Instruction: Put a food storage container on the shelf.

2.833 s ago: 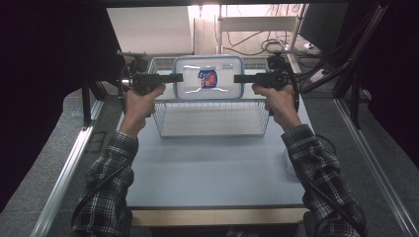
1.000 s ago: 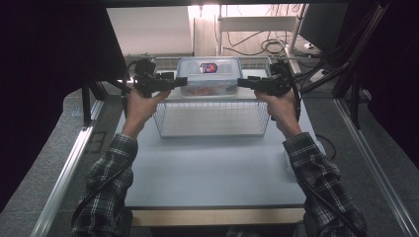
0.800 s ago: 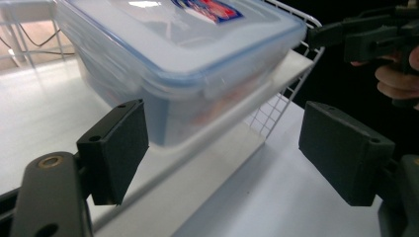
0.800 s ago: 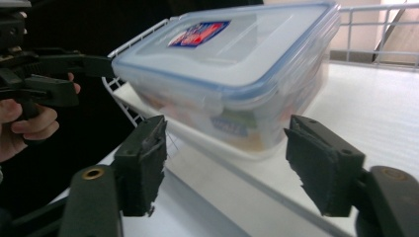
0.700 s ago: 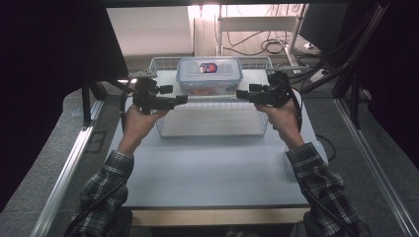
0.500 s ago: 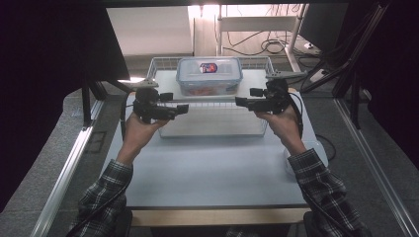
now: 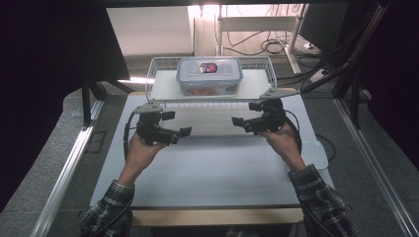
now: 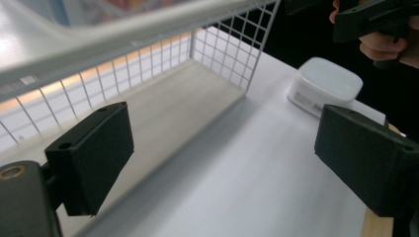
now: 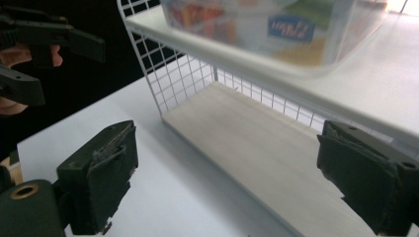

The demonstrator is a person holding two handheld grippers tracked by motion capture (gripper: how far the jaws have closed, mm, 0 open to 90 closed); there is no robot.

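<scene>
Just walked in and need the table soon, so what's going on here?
A person holds a gripper in each hand. The clear lidded container sits on top of the white wire shelf at the far side of the table. The left gripper and right gripper hang in front of the shelf above the table, both empty; their jaws have just been opening, nothing between them. A small white box lies at the table's right edge.

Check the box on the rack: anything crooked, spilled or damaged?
Nothing stands out. The box sits level and square on the rack, lid on, nothing spilled. Both tools, left and right, are open, empty and clear of it. The right tool's pads look frayed.
</scene>
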